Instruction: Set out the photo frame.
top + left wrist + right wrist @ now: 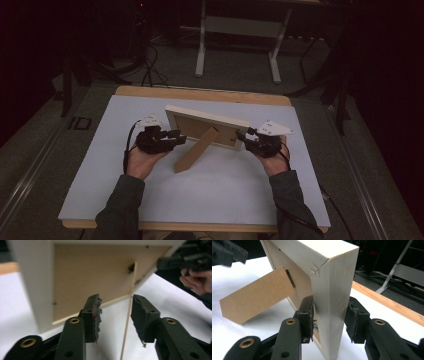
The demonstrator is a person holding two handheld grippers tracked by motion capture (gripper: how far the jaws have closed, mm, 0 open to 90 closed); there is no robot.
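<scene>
High view: a pale wooden picture frame (206,118) stands upright on the white table (220,185), its brown backboard facing the person, its fold-out stand (196,150) swung out toward the near edge and resting on the tabletop. The left gripper (176,135) sits just beside the frame's left end, level with the stand, while the right gripper (241,135) meets the frame's right end. A hand holds each gripper from below, sleeves coming in from the bottom edge.

In the right gripper view the jaws are clamped on the frame's right side rail, one pad against the back face and the other against the front face, low on the rail near the table. The stand (257,298) juts out to the left of it, hinged by a small dark clip.

In the left gripper view the jaws stand apart with nothing gripped between them; the thin edge of the stand (128,320) runs through the gap, and it seems to lie just beyond the pads rather than touching them, though the blur makes that uncertain. The backboard (92,277) shows behind, with the right gripper (186,260) and its hand (197,282) at the far upper right.
</scene>
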